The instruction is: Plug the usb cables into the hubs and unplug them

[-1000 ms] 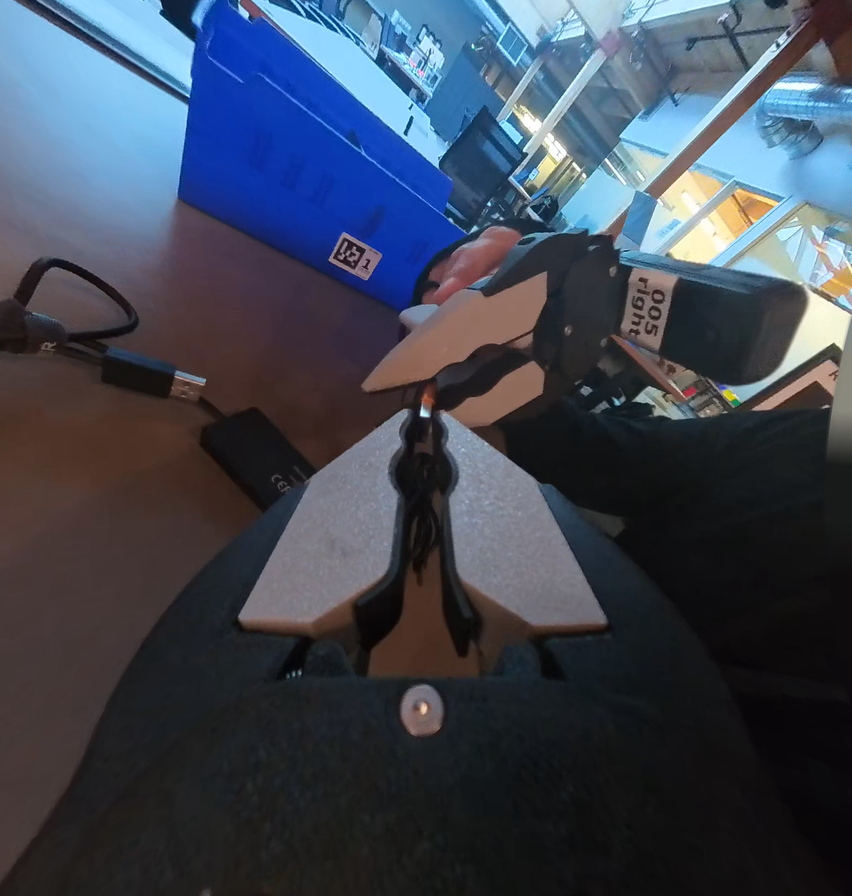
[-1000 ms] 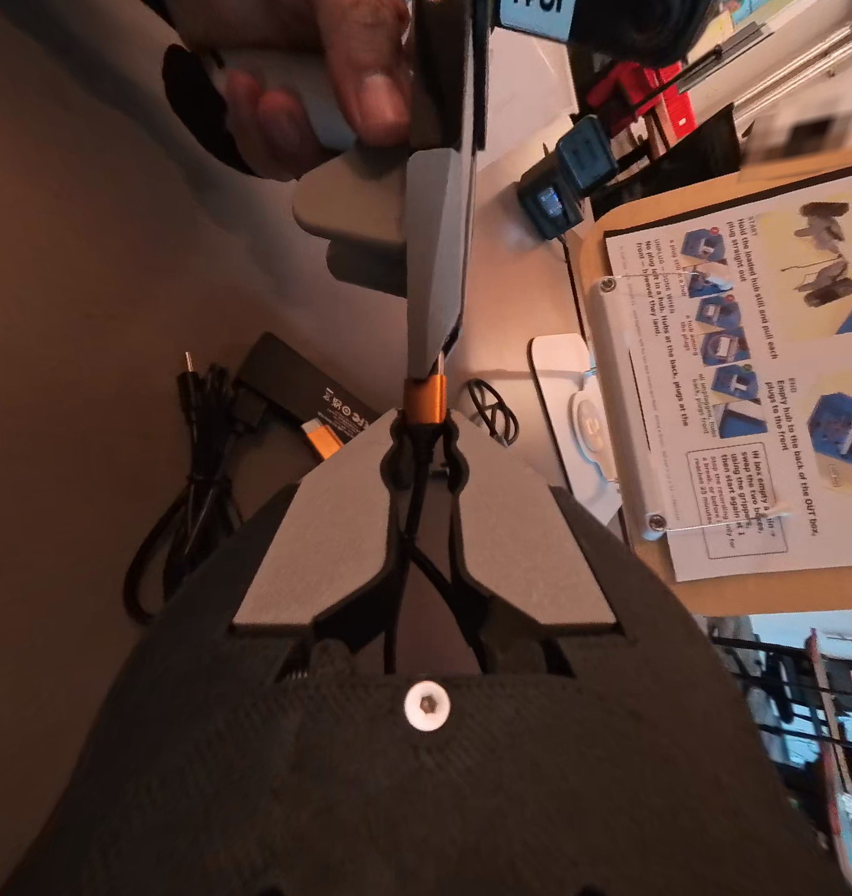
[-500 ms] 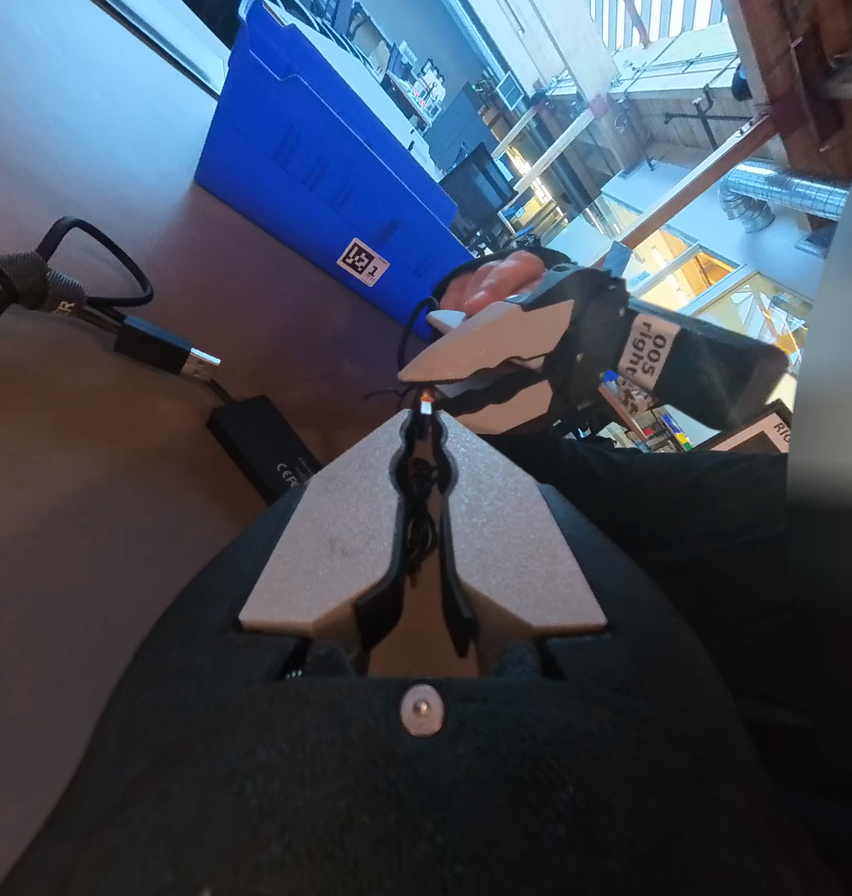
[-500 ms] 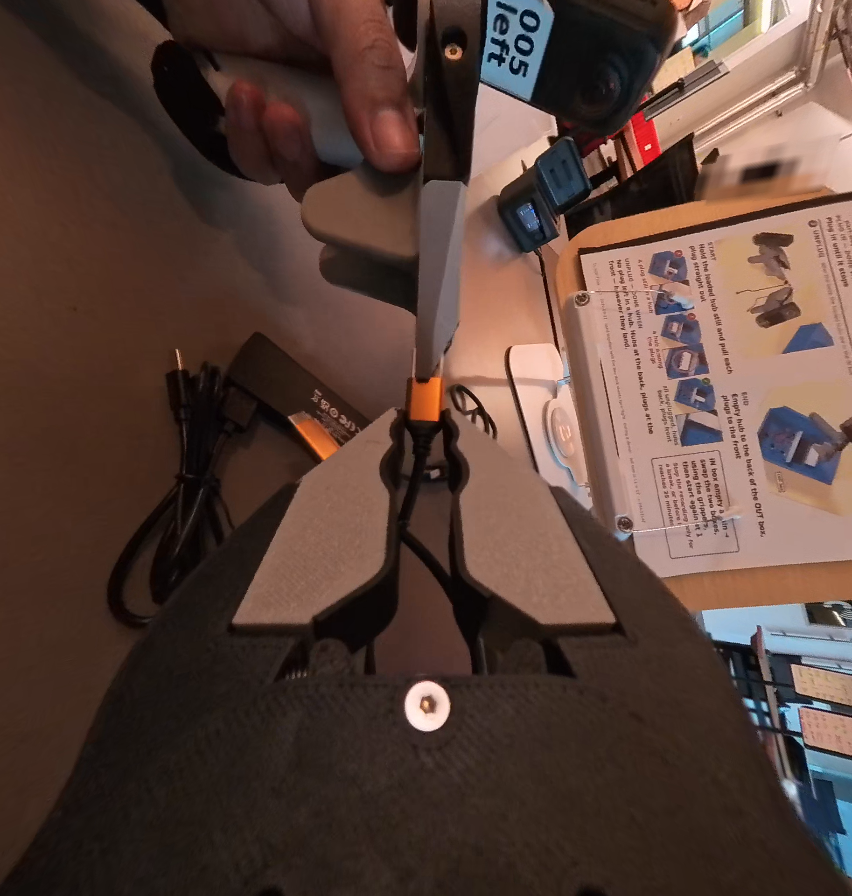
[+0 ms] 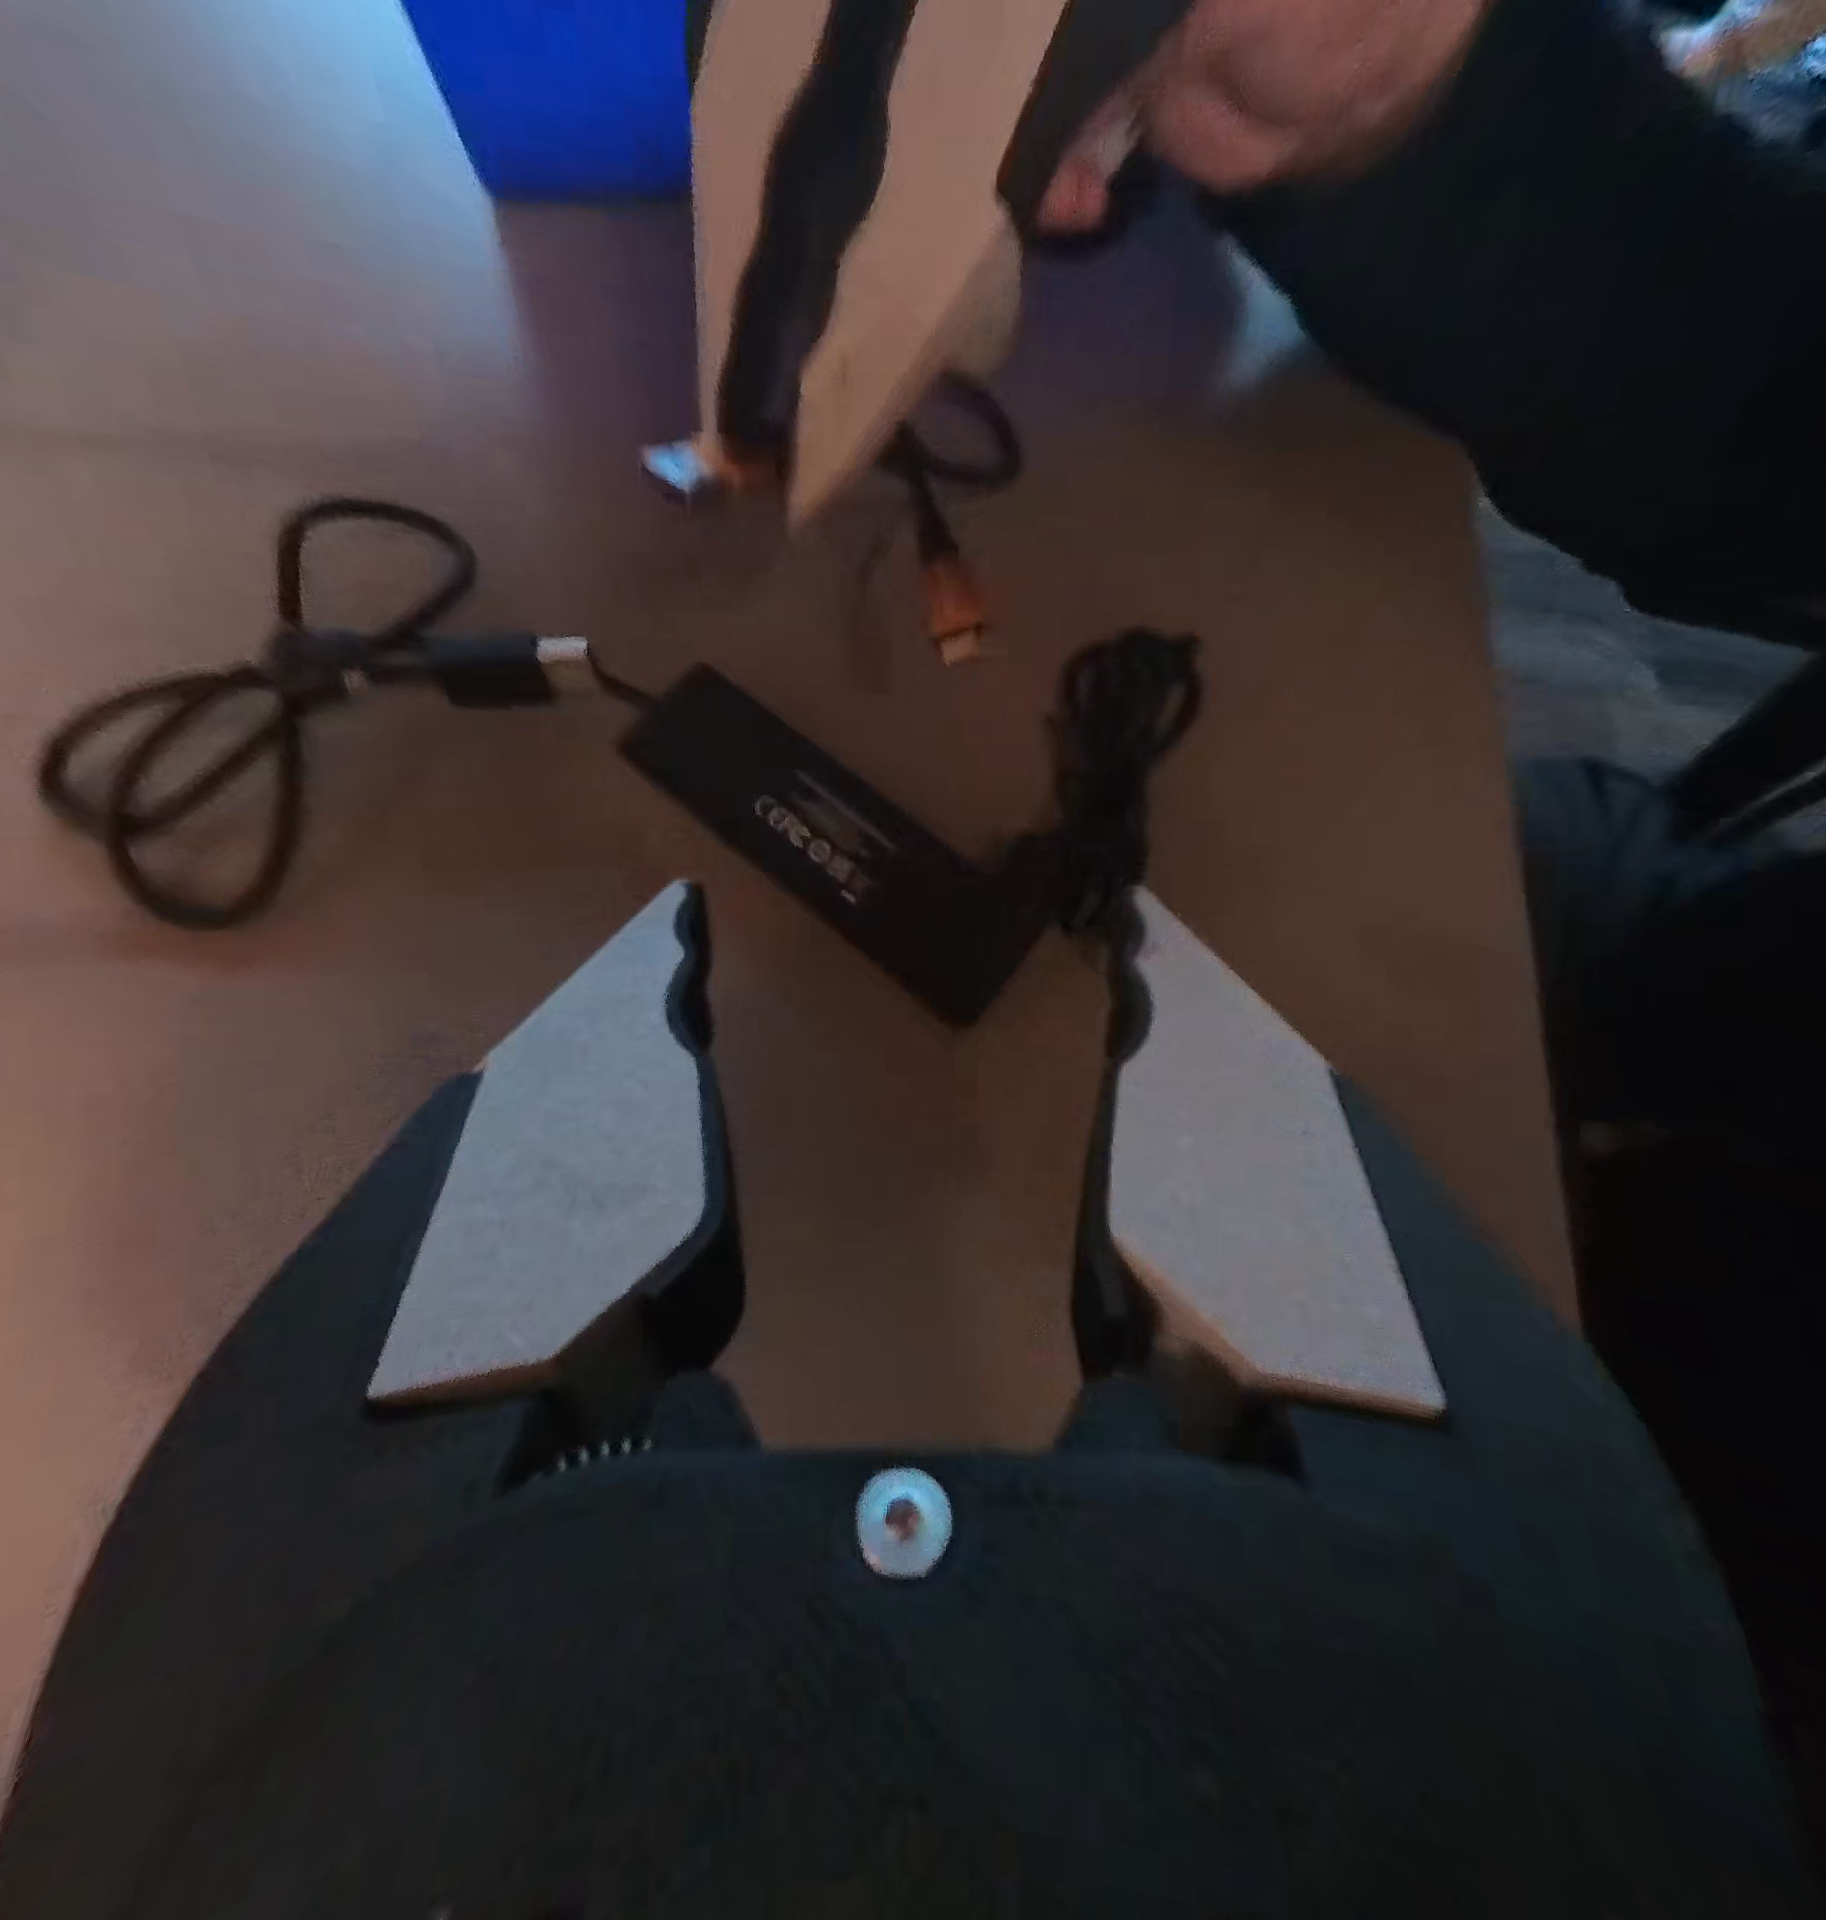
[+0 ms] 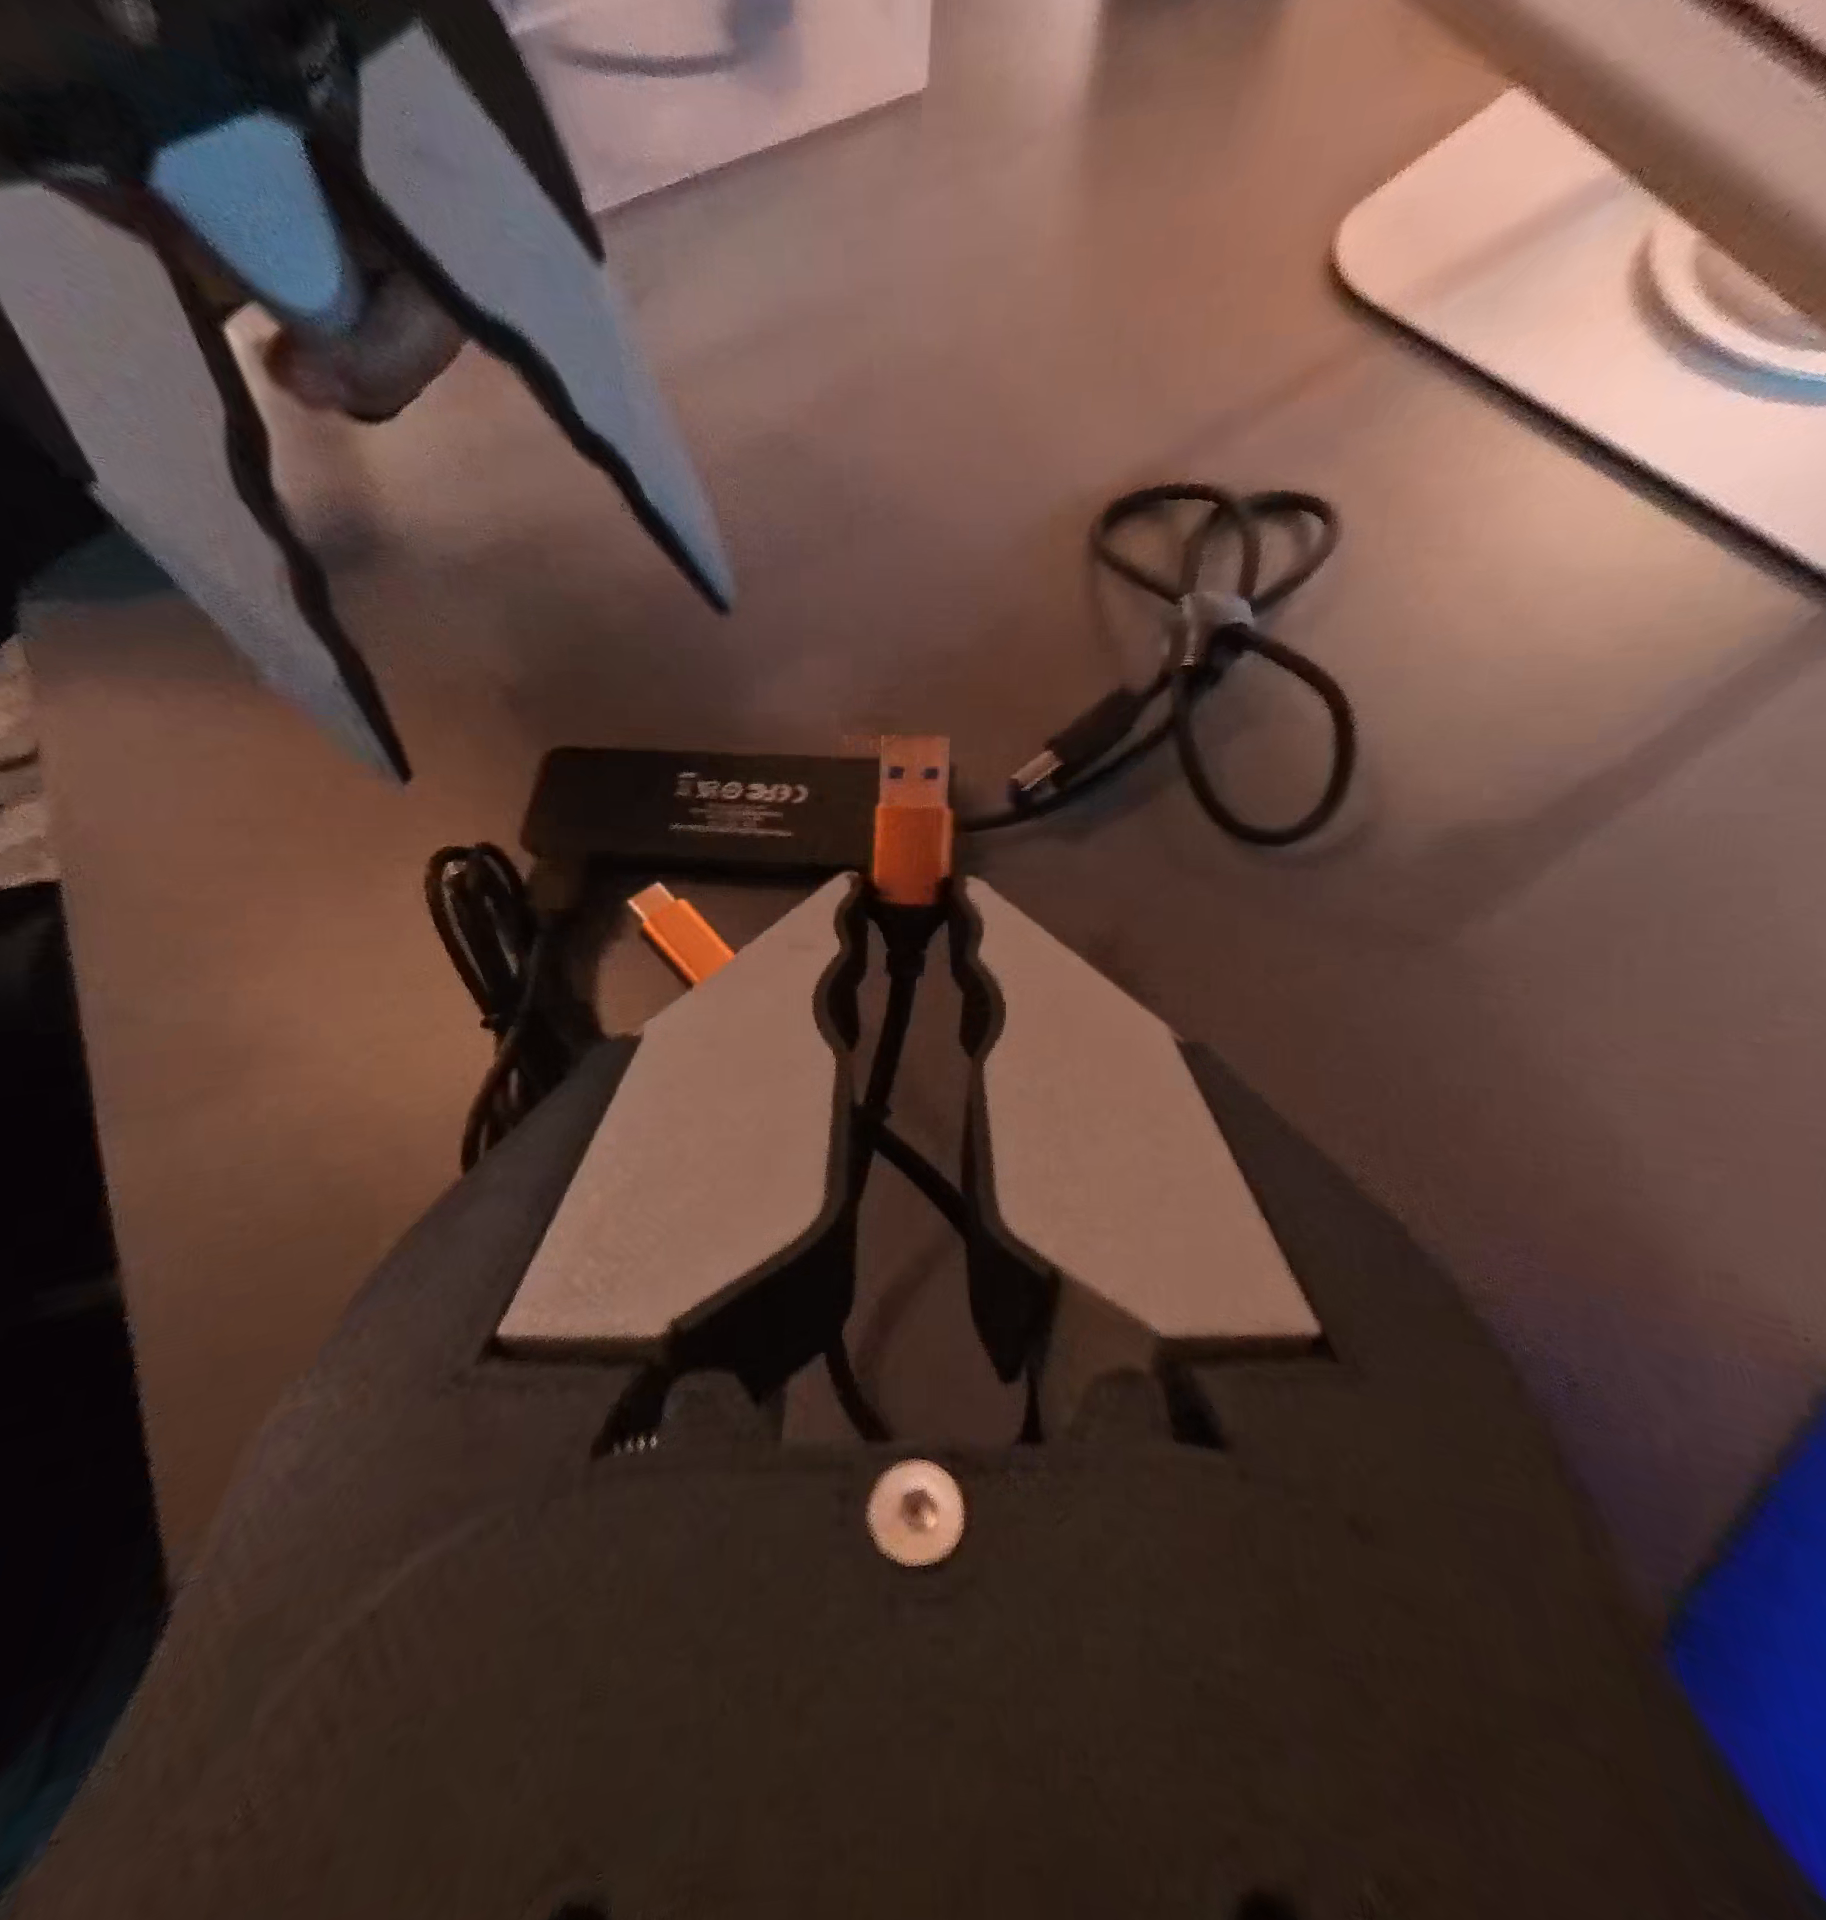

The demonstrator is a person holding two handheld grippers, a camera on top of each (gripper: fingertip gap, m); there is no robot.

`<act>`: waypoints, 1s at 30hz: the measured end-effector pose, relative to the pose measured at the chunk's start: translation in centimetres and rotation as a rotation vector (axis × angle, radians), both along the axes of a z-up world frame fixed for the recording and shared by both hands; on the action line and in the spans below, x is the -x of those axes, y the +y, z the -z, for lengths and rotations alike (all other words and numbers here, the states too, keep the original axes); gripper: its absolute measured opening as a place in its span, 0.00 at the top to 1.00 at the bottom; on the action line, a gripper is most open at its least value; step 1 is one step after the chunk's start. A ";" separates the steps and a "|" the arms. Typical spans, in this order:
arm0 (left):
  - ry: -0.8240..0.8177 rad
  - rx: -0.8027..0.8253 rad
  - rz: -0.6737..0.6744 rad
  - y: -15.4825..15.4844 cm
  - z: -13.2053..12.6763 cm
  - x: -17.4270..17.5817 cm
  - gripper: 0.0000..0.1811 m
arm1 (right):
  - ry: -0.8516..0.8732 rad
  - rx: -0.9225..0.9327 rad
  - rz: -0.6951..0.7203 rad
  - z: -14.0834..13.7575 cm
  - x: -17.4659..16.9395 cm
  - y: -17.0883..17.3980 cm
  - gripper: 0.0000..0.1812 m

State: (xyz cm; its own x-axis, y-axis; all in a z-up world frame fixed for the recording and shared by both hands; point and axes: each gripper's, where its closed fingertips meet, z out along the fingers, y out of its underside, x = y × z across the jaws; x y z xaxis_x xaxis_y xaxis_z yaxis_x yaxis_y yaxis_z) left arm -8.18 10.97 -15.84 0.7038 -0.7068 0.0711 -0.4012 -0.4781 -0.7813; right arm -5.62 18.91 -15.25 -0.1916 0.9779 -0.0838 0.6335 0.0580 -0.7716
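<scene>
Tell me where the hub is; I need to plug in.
In the right wrist view, the black hub lies on the table just beyond the right gripper, behind its orange plug.

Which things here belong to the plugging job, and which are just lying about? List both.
Job: orange USB plug in the shut right claw; black hub; bundled black cable; thin black cable; open left claw.

Lying about: blue bin; white stand base.

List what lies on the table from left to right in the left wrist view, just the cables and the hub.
Looped black cable with a silver-tipped plug → flat black rectangular hub → bundled thin black cord at the hub's right end.
</scene>
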 end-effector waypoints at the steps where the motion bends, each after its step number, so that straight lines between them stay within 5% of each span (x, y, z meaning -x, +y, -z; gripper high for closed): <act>1: 0.009 0.028 -0.020 0.2 0.5 0.0 0.58 | 0.013 -0.008 0.018 -0.2 0.0 0.4 0.93; 11: 0.086 0.128 -0.322 3.8 3.8 0.1 0.57 | -0.087 -0.228 0.099 1.5 -0.2 2.7 0.93; 13: 0.154 0.117 -0.324 4.0 4.1 0.2 0.60 | -0.116 -0.274 0.101 2.0 -0.4 3.0 0.93; 15: 0.176 0.122 -0.280 3.7 4.0 -0.6 0.75 | -0.140 -0.286 0.096 2.4 -0.6 3.1 0.93; 20: 0.163 0.163 -0.240 3.5 4.0 -0.3 0.79 | -0.195 -0.305 0.067 3.7 -1.0 2.9 0.93; 30: -0.150 -0.006 -0.358 4.3 -1.2 3.4 0.81 | -0.223 -0.347 0.028 4.4 -1.0 2.4 0.93</act>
State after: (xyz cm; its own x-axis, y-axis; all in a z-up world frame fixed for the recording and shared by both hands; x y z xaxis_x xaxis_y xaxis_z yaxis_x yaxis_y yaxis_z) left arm -11.57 15.28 -14.65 0.8883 -0.4189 0.1884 -0.0910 -0.5625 -0.8217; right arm -4.64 21.32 -19.70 -0.1790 0.9599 0.2156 0.7880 0.2711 -0.5528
